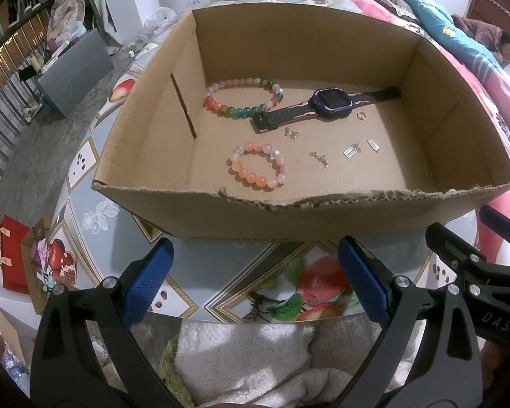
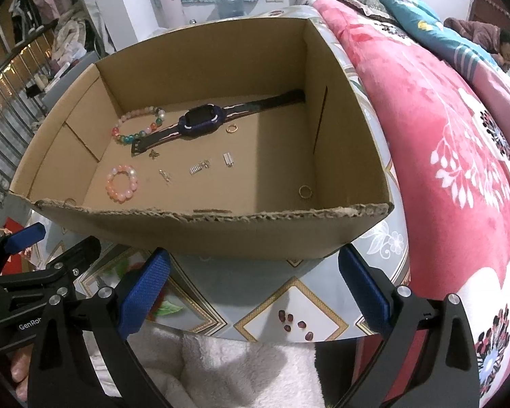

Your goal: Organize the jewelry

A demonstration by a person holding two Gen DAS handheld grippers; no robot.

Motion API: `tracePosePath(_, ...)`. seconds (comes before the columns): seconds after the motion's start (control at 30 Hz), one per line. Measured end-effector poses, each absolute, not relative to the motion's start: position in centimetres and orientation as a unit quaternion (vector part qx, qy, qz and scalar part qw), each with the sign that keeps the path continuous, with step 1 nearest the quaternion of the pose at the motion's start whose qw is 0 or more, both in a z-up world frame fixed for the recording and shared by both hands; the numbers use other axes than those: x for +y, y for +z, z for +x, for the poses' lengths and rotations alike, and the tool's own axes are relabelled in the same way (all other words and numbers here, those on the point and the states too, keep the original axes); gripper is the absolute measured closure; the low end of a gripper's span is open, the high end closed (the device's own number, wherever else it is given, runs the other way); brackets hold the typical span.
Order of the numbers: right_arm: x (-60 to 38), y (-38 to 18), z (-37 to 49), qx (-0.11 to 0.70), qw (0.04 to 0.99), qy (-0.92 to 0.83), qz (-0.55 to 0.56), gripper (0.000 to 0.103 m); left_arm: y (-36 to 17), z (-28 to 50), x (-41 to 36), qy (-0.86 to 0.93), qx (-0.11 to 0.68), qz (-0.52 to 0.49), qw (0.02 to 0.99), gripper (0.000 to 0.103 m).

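An open cardboard box (image 1: 323,217) (image 2: 221,234) stands on the patterned table. Inside lie a multicolour bead bracelet (image 1: 243,98) (image 2: 137,125), a pink bead bracelet (image 1: 259,165) (image 2: 121,183), a dark smartwatch (image 1: 329,103) (image 2: 204,122), a gold ring (image 1: 361,115) (image 2: 232,129), a second ring (image 2: 305,191) near the right wall, and small gold and silver charms (image 1: 352,151) (image 2: 197,168). My left gripper (image 1: 255,272) and right gripper (image 2: 253,282) are both open and empty, held side by side just before the box's near wall.
The round table (image 1: 221,292) (image 2: 289,306) has a fruit-print cover. A pink floral quilt (image 2: 459,170) lies to the right. A person (image 1: 508,49) lies at the far right. A white fluffy cloth (image 1: 248,357) is below the grippers. Gift bags (image 1: 15,255) stand on the floor at left.
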State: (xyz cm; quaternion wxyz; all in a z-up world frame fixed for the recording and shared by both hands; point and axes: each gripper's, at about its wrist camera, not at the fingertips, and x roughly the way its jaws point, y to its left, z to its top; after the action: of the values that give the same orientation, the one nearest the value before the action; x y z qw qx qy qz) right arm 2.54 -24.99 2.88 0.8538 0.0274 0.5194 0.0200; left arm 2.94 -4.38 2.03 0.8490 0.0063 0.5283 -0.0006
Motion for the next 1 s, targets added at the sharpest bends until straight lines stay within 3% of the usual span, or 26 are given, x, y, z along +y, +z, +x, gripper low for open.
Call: tracePosePath(1.0, -25.1, 2.38, 2.82, 0.528, 0.848, 0.02, 0.036, 0.006, 1.5, 3.18, -4.35, -0.003, 0.535, 0.003, 0.845, 0.009)
